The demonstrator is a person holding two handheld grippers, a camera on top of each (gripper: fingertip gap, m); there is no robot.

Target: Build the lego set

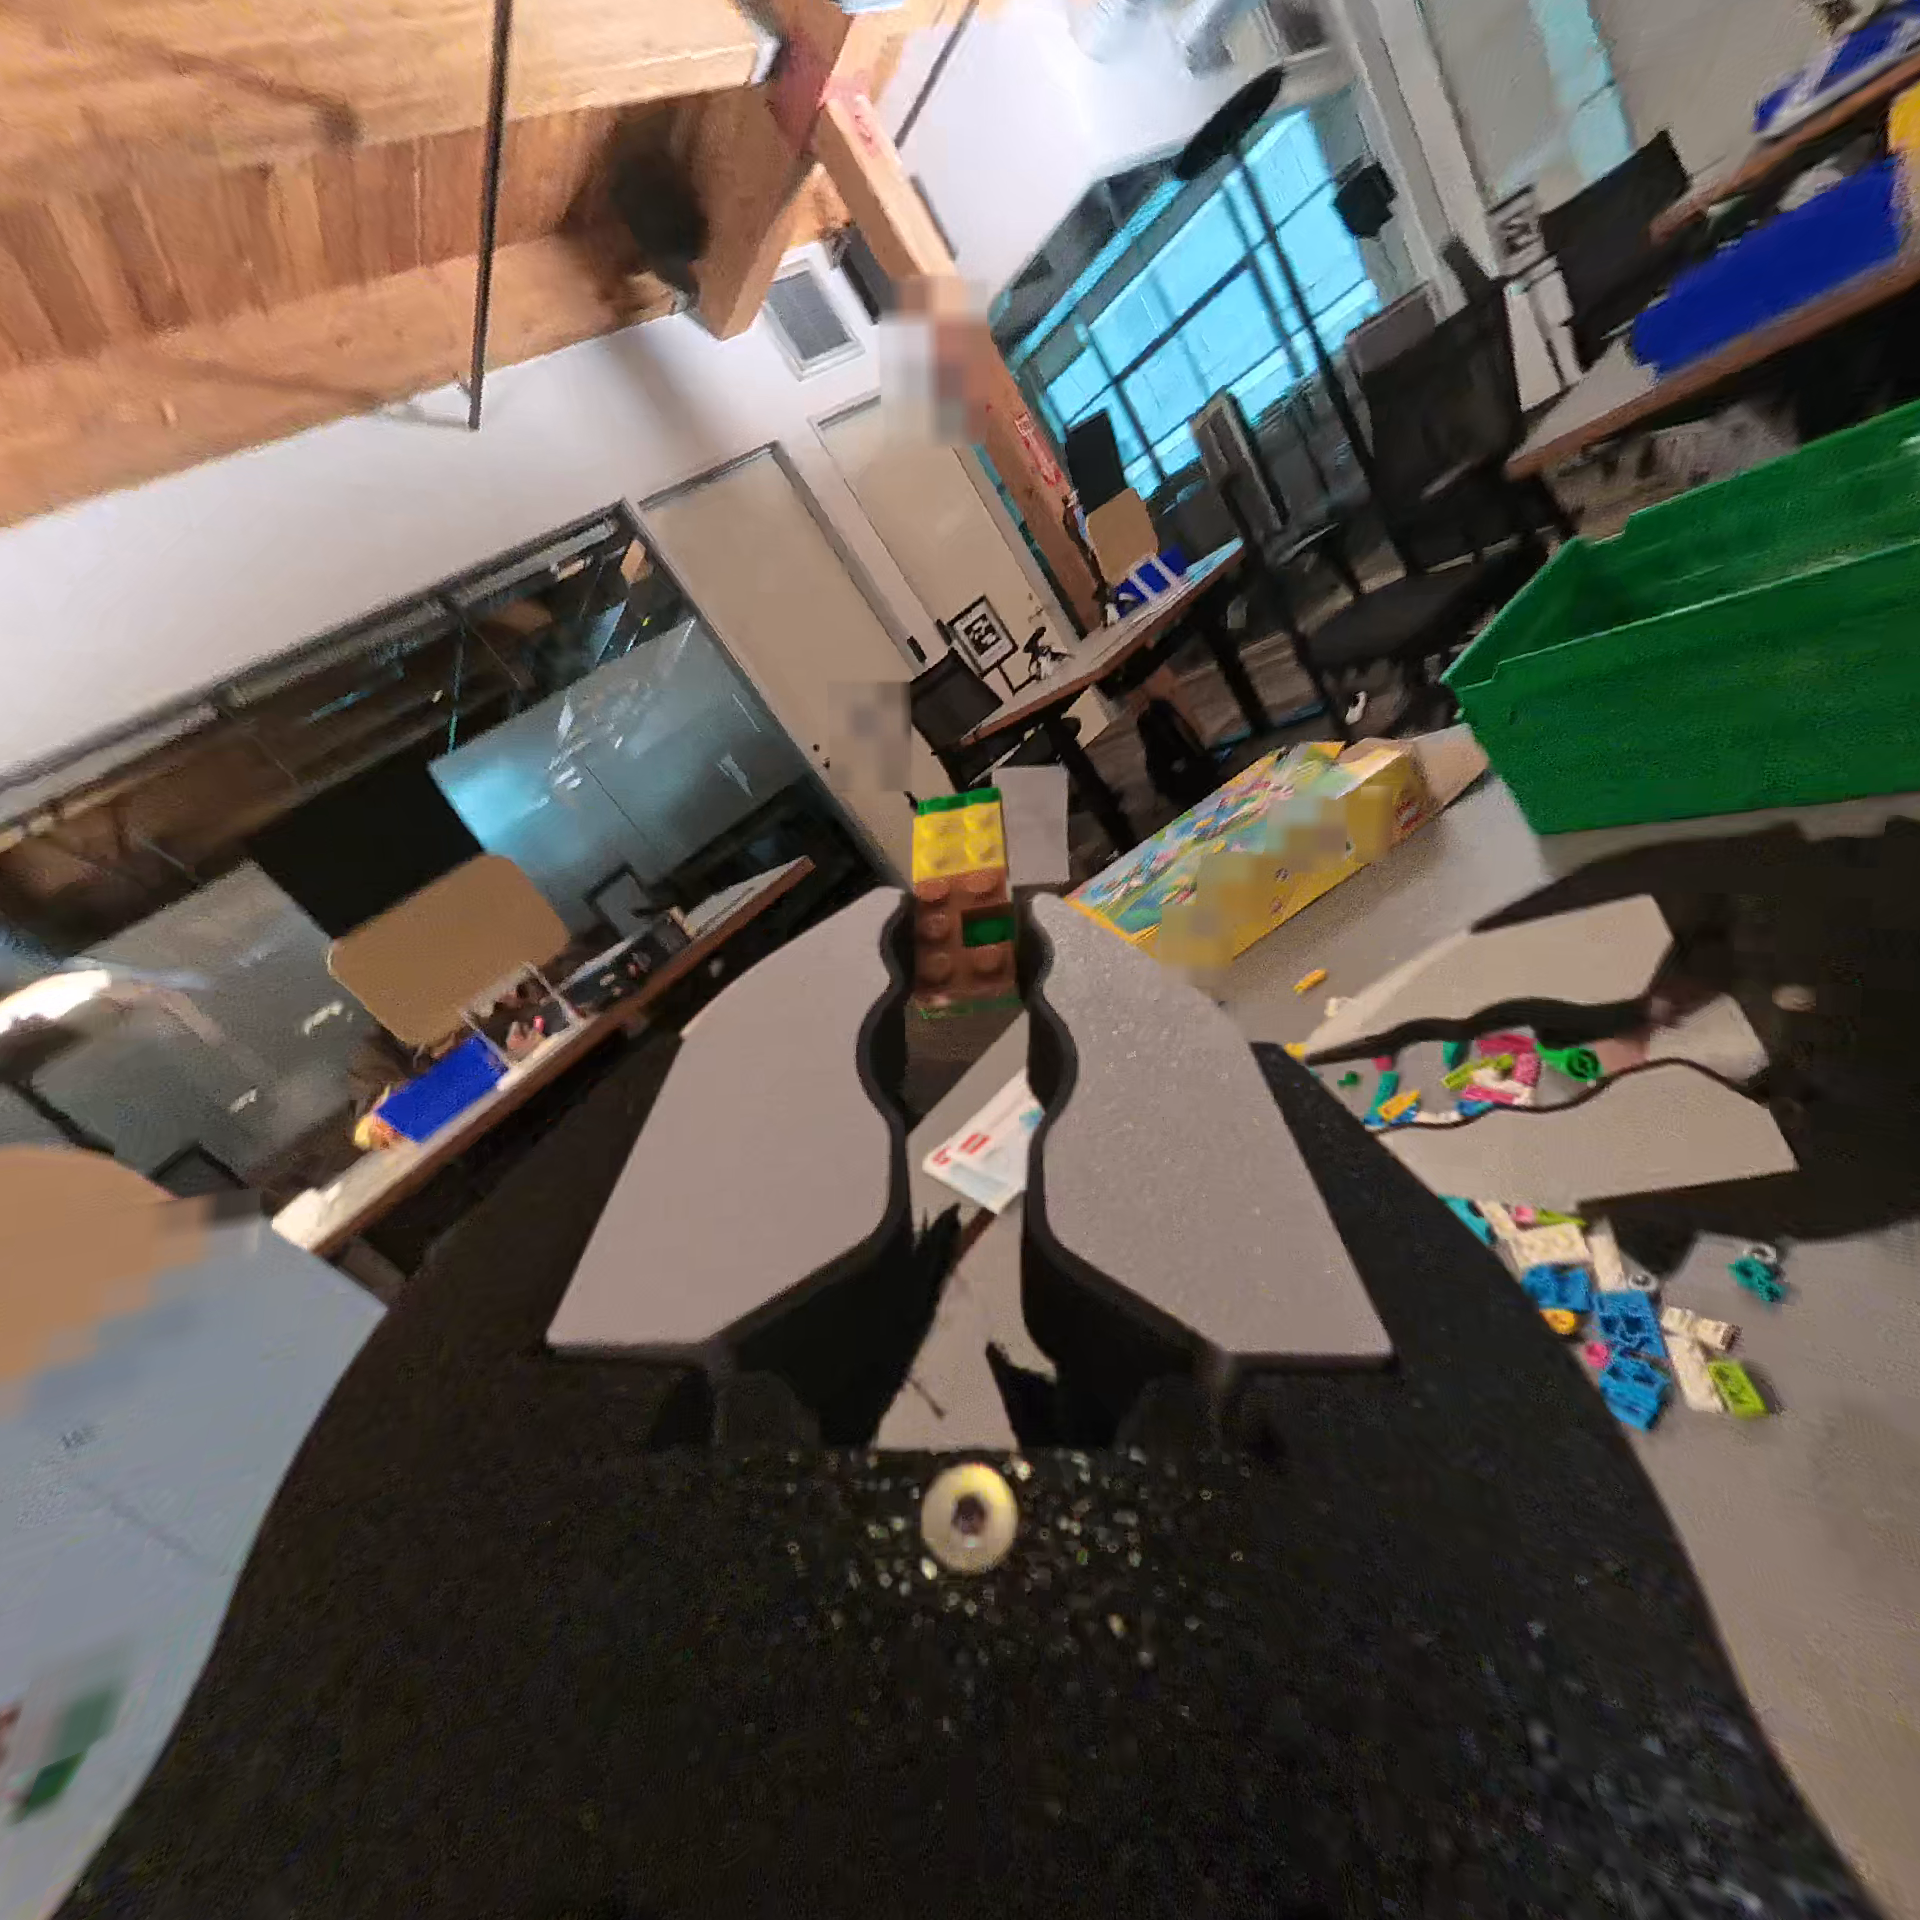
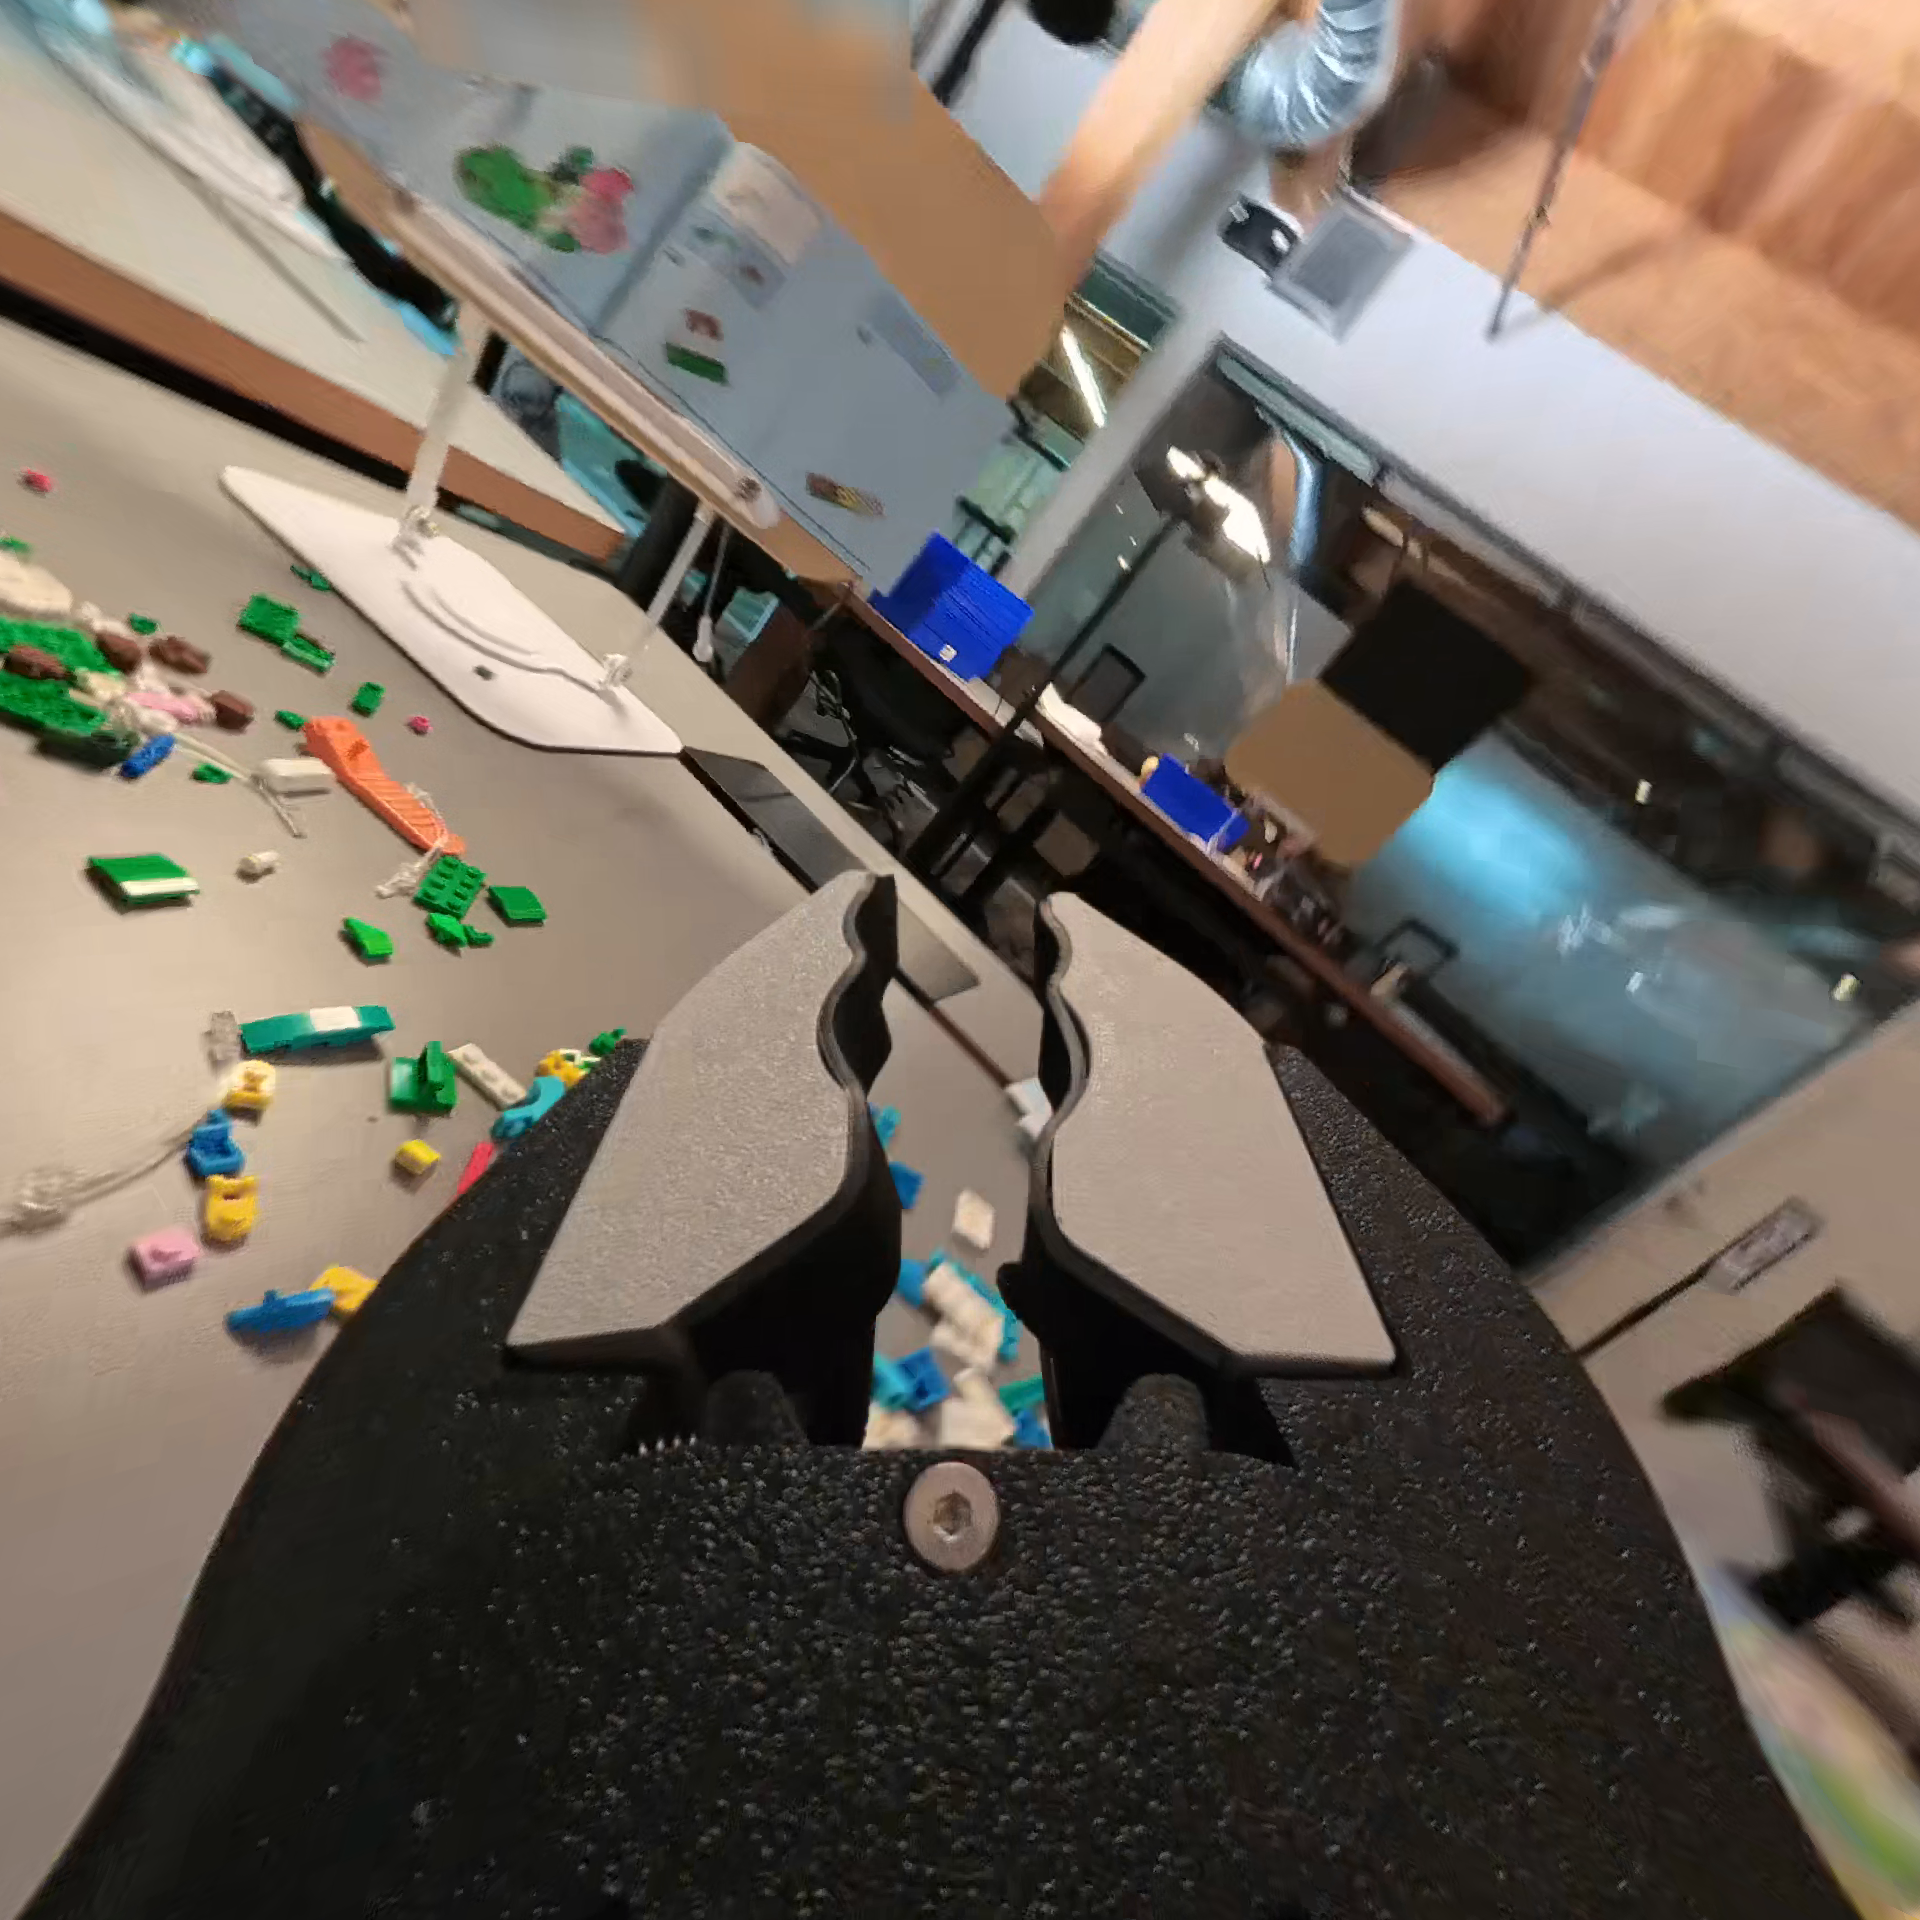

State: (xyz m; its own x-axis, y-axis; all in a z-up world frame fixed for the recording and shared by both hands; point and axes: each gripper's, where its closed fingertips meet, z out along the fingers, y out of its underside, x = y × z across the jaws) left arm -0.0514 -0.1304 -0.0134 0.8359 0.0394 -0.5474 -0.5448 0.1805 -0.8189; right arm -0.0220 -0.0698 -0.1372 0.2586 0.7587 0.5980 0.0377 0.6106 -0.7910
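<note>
Fingers of the left gripper (image 1: 961,914) are parted slightly with nothing held; a stack of yellow, brown and green bricks (image 1: 961,899) is seen beyond the tips. Nothing is gripped by the half-open right gripper (image 2: 966,914) either, and loose lego pieces (image 2: 961,1320) are scattered on the grey table (image 2: 623,831) beneath it

- left gripper (image 1: 961,935): grainy matt black plastic body, grey matt pads, shiny metal screw (image 1: 968,1519)
- table (image 2: 644,831): smooth matt grey
- lego bricks (image 2: 447,894): glossy plastic
- lego box (image 1: 1262,852): glossy cardboard
- green bin (image 1: 1704,665): smooth plastic
- ceiling beams (image 1: 312,187): rough wood
</note>
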